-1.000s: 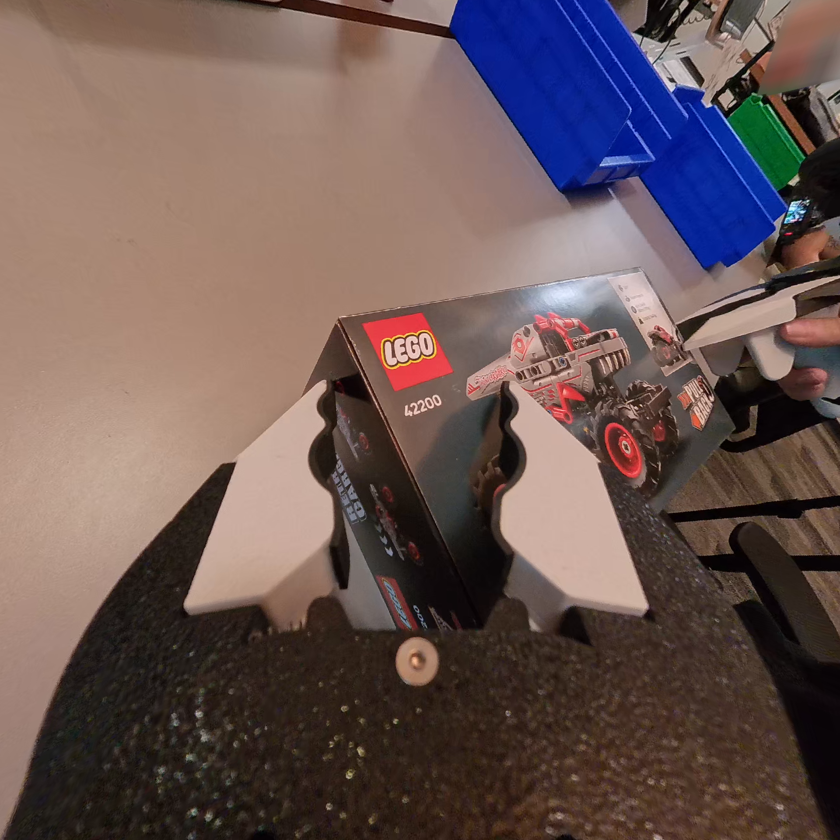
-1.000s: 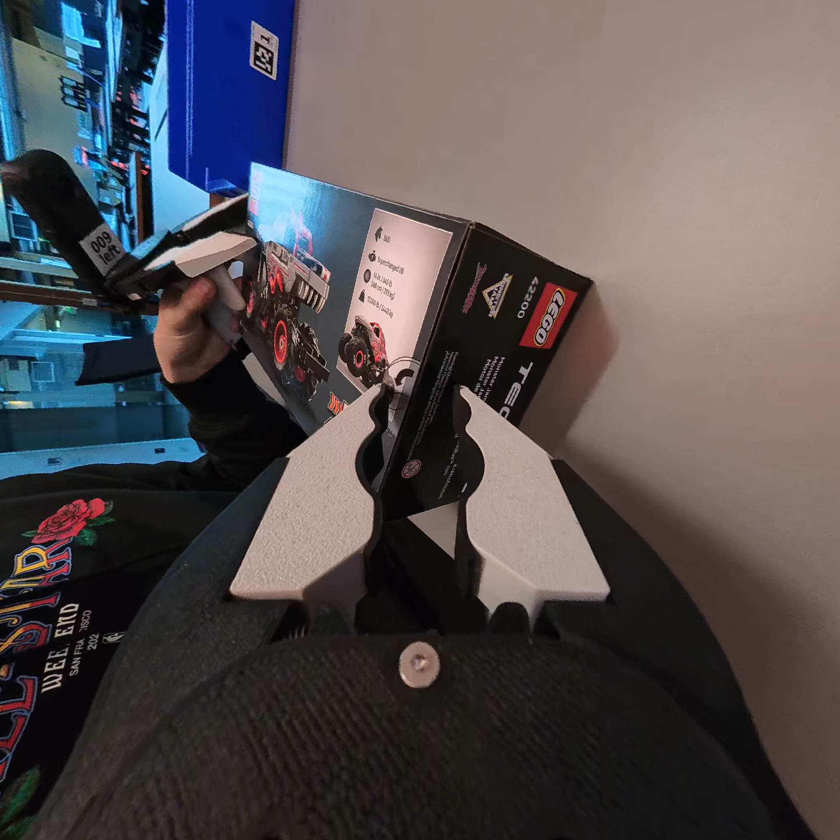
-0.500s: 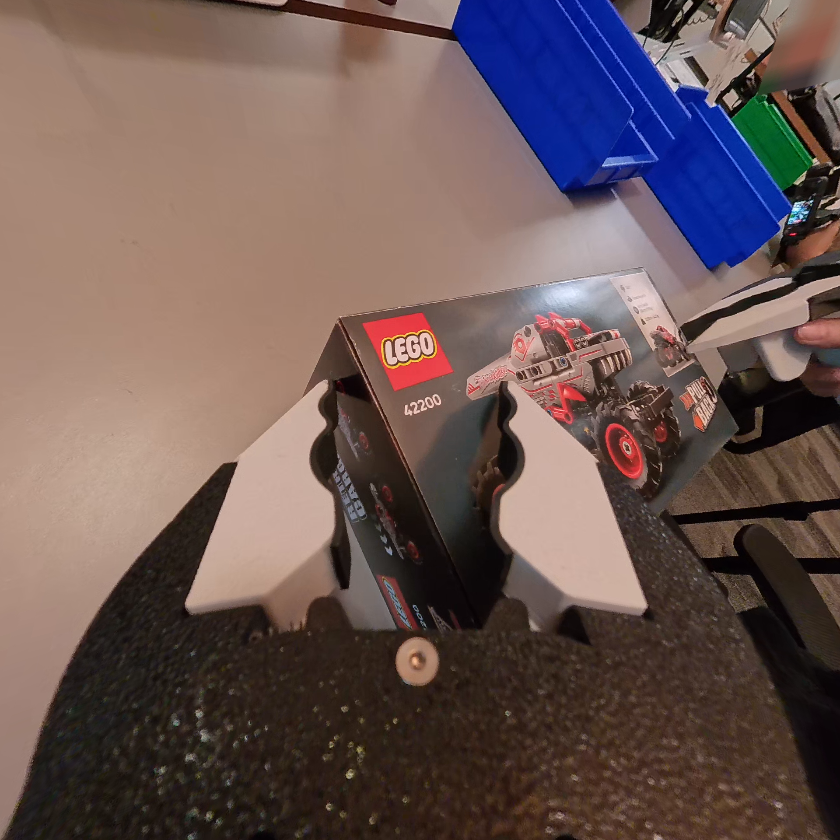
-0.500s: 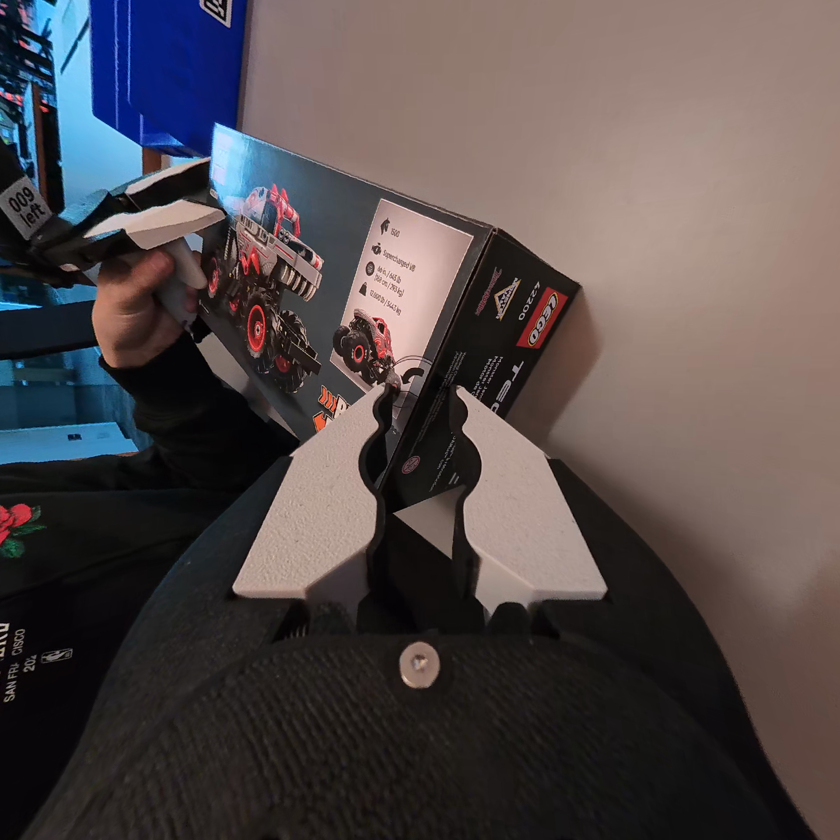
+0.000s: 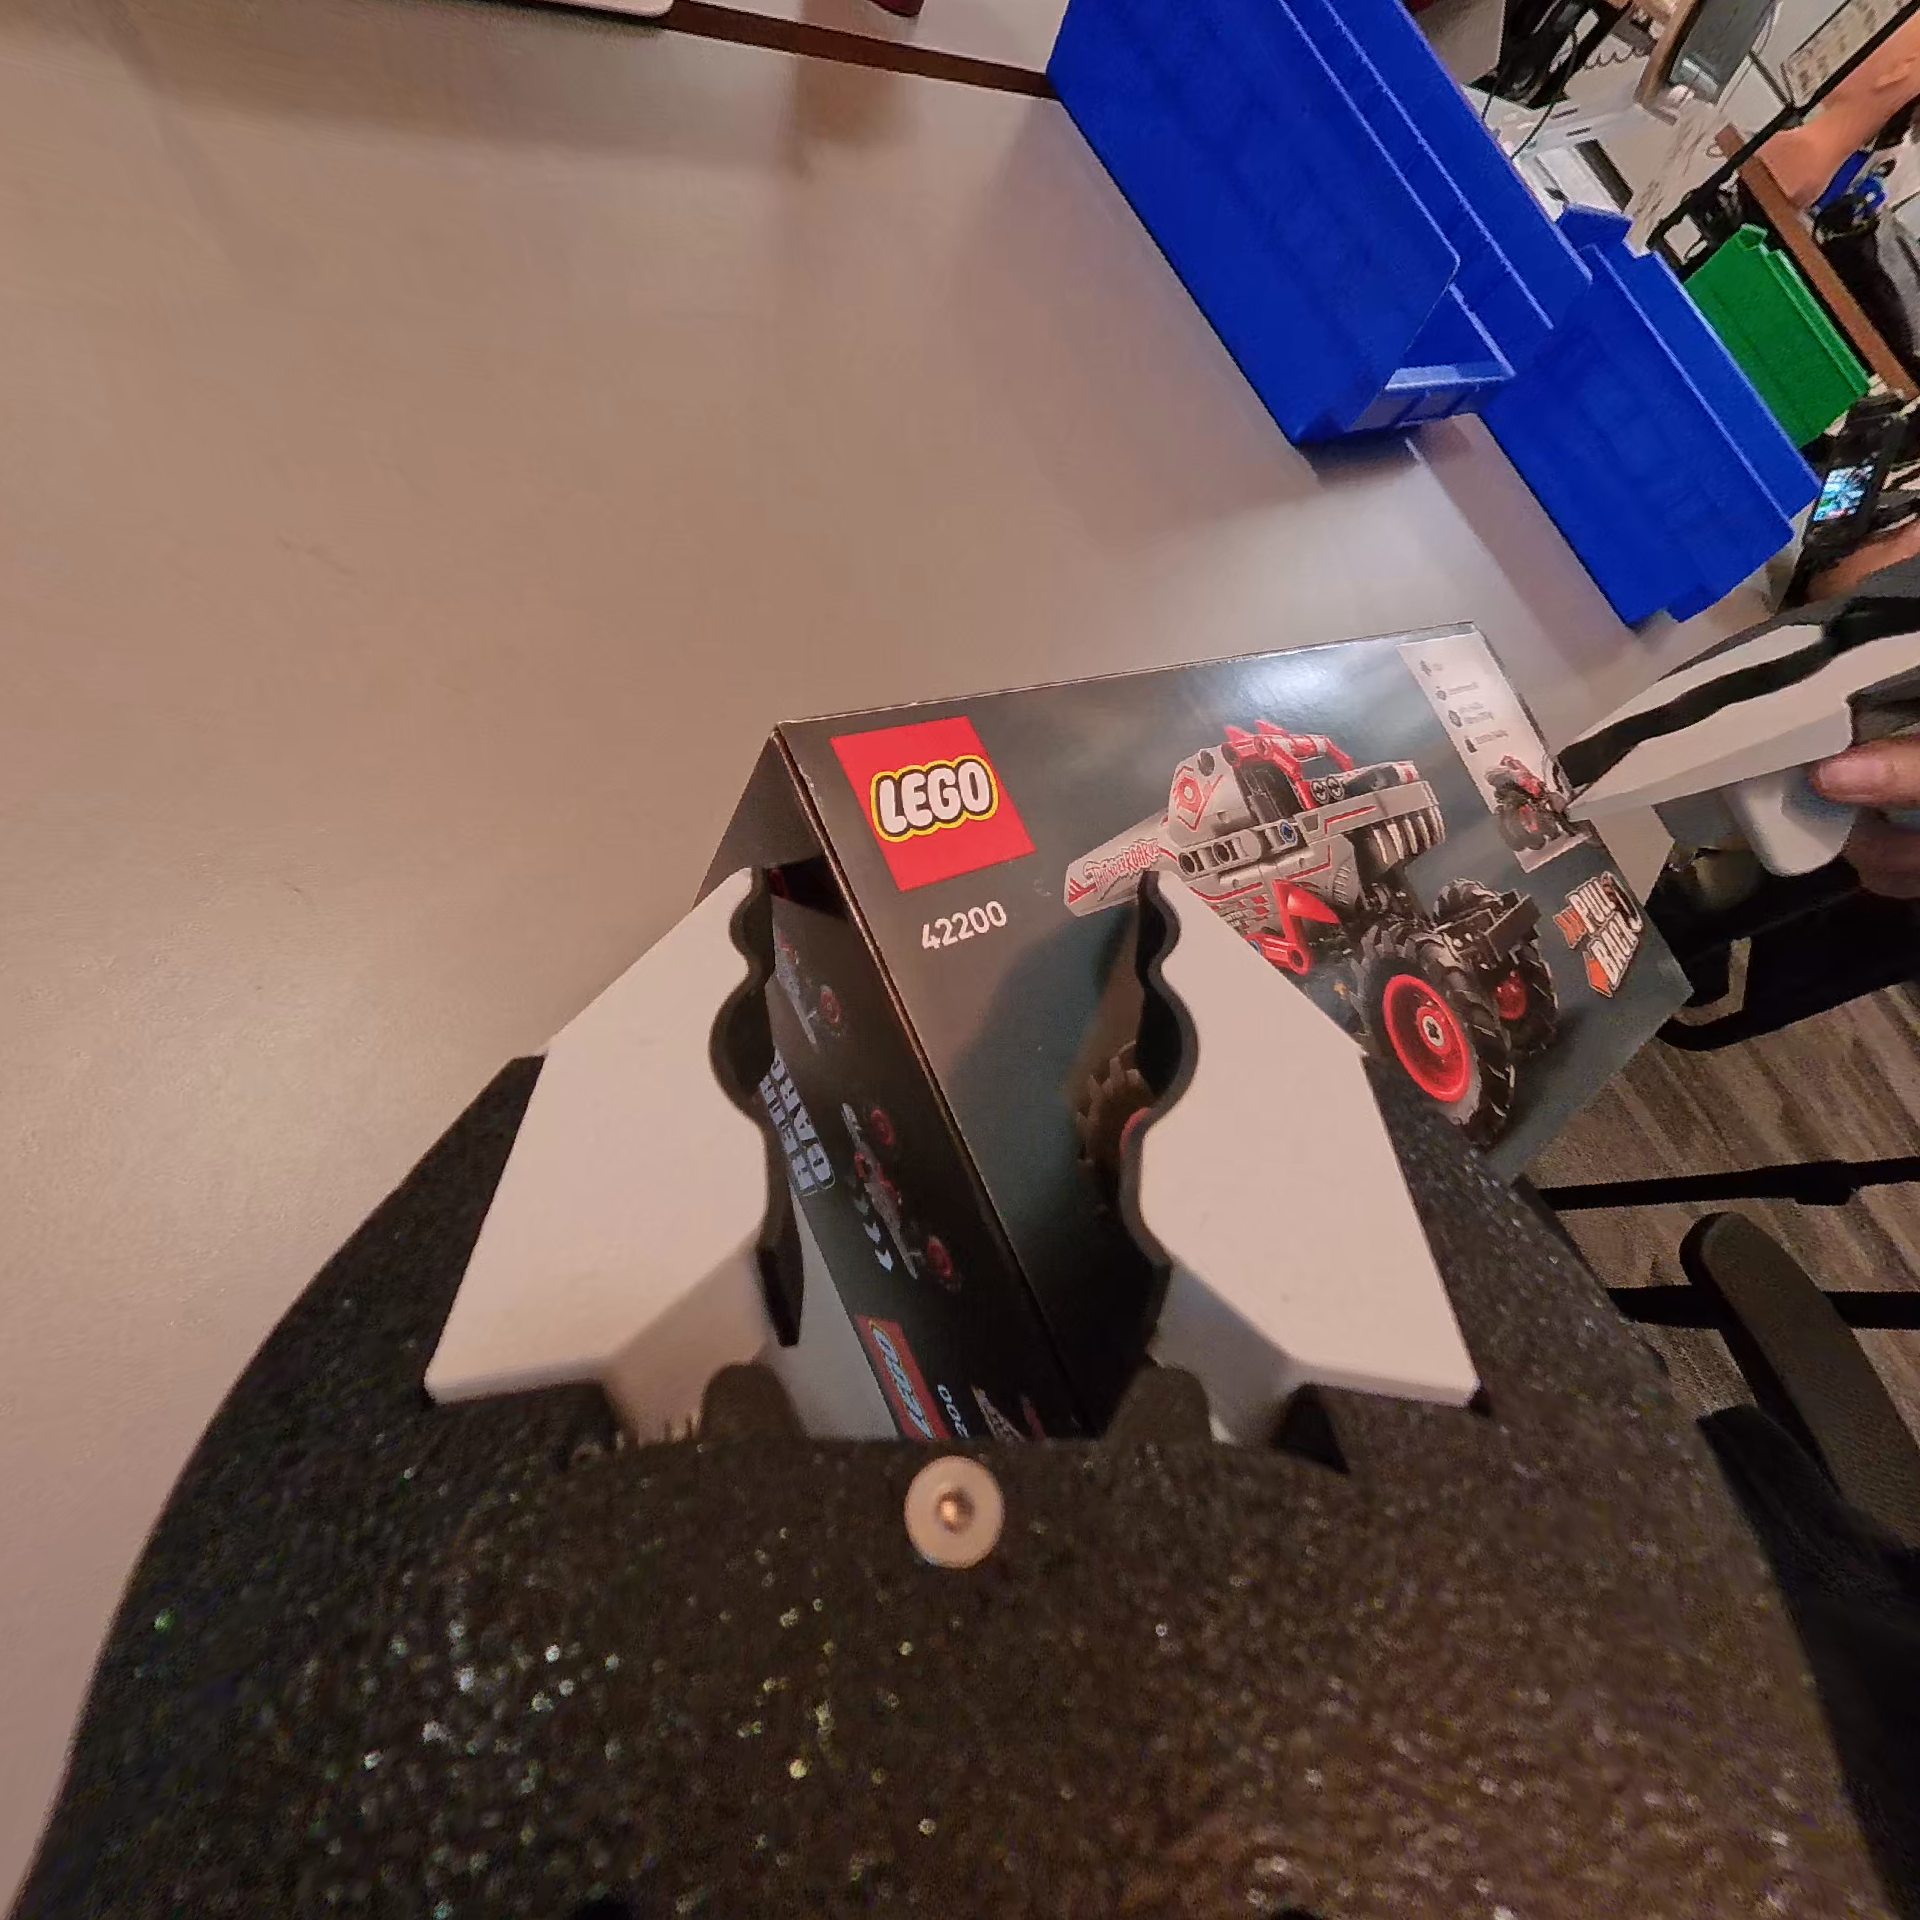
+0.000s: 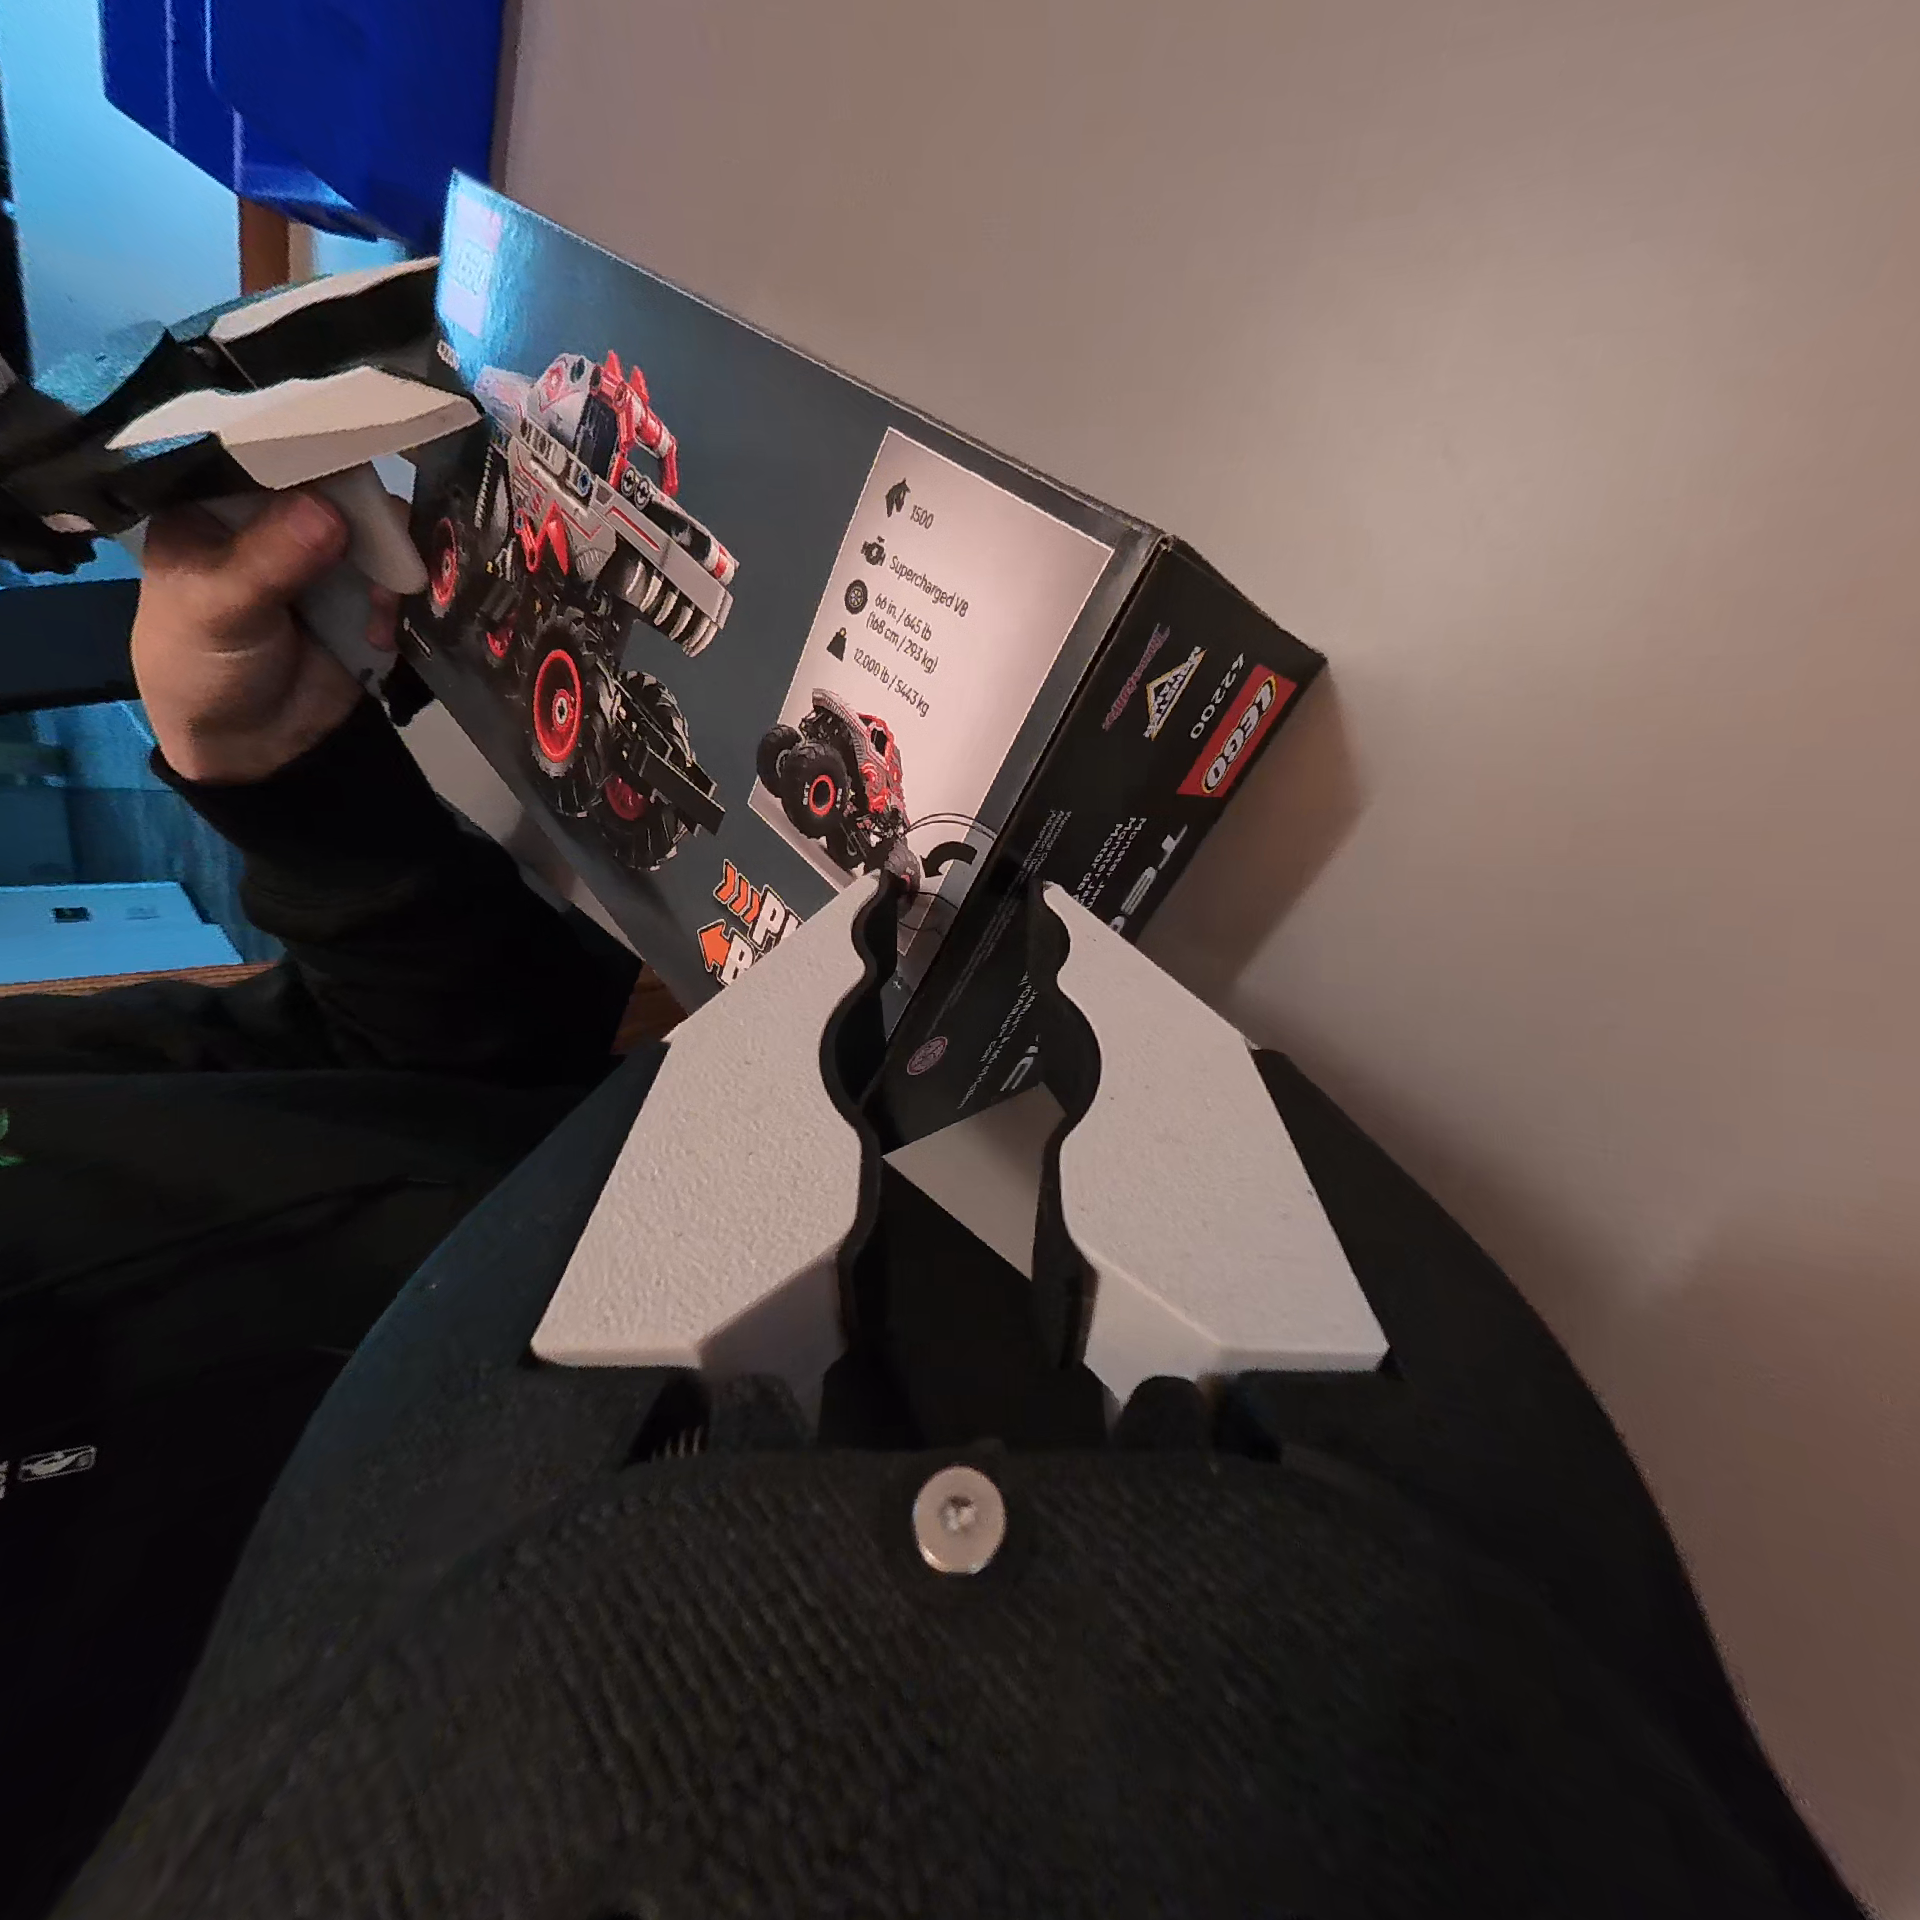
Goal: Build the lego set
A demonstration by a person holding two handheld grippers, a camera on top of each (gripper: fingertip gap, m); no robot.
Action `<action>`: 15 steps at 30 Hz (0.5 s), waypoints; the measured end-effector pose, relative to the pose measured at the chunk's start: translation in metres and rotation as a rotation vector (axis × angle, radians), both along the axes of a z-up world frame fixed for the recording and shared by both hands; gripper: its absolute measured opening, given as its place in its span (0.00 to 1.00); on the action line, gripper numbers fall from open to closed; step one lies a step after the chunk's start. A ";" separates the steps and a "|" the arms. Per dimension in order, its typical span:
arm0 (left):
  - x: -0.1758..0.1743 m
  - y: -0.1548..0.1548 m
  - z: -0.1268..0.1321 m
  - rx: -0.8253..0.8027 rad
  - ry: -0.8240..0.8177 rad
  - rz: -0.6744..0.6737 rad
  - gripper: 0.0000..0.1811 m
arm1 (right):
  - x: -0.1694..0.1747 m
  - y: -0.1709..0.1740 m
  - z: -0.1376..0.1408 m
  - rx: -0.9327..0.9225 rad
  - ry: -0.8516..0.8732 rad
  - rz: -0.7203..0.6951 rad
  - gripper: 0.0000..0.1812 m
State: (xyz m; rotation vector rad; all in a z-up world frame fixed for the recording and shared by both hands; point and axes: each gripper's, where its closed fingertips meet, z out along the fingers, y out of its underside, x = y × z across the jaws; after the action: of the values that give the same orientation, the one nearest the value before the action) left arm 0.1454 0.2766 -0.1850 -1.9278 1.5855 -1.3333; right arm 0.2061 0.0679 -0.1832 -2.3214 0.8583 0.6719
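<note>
The lego box [image 5: 1195, 831], dark with a red and grey monster truck picture, is held tilted over the grey table [image 5: 416, 468]. My left gripper [image 5: 948, 894] is shut on the box's near corner, one finger on each side. In the right wrist view the same box [image 6: 727, 540] leans against the table surface. My right gripper [image 6: 956, 899] is shut on the box's opposite lower corner. The right gripper also shows in the left wrist view [image 5: 1579, 774] at the box's far end. The left gripper shows in the right wrist view [image 6: 447, 343] at the far end, in a hand.
Blue bins [image 5: 1299, 208] stand in a row along the table's far right side, with a green bin [image 5: 1766, 332] behind them. A black chair [image 5: 1787, 1351] and wood floor lie past the table's right edge. A person's dark sleeve [image 6: 364, 852] is under the box.
Both grippers keep their hold on the box. In the right wrist view the box and the left hand have shifted lower and nearer. The left wrist view has barely changed.
</note>
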 end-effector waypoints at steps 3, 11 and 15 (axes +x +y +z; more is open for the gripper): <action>0.000 0.000 0.000 -0.003 -0.001 0.002 0.37 | 0.001 0.001 0.000 -0.015 -0.011 0.013 0.12; 0.000 0.000 0.000 0.011 0.005 0.006 0.37 | 0.003 0.002 0.001 -0.095 -0.109 0.028 0.11; 0.000 0.000 0.000 0.007 0.001 0.009 0.37 | 0.004 0.003 0.002 -0.127 -0.145 0.038 0.11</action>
State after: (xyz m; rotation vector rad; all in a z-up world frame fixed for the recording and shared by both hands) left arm 0.1454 0.2767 -0.1850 -1.9289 1.5778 -1.3214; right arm 0.2099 0.0712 -0.1811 -2.4704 0.8132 0.4697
